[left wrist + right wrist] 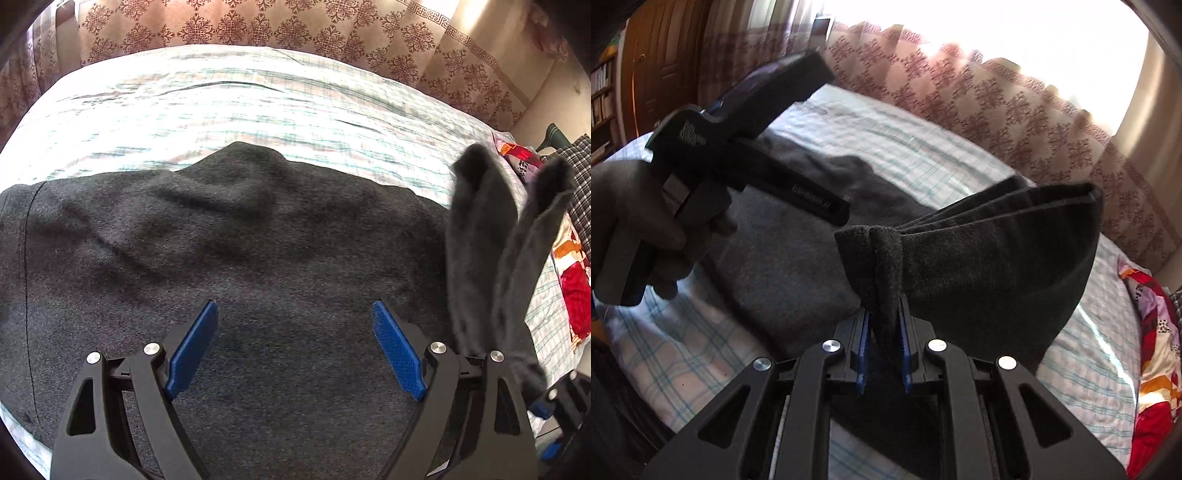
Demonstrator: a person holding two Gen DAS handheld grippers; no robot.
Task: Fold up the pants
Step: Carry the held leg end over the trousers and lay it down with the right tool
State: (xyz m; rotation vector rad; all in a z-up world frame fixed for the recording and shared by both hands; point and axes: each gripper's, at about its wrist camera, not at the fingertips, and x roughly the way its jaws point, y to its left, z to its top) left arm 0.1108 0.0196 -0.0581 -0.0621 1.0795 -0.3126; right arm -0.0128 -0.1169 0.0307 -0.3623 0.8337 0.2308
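Observation:
Dark grey pants point(229, 251) lie spread on a bed with a plaid sheet point(221, 103). My left gripper point(295, 314) is open and empty, hovering just above the flat cloth; its blue pads point(192, 350) stand wide apart. My right gripper point(884, 314) is shut on the bunched leg ends of the pants point(979, 258), held lifted above the bed. That lifted part shows at the right of the left wrist view point(487, 251). The left gripper point(713, 147) and its hand show at the upper left of the right wrist view.
A patterned curtain point(295, 29) hangs behind the bed. A red and orange patterned cloth point(1156, 350) and a black checked fabric point(580, 173) lie at the bed's right side. A wooden door point(653, 55) and bookshelf stand at the far left.

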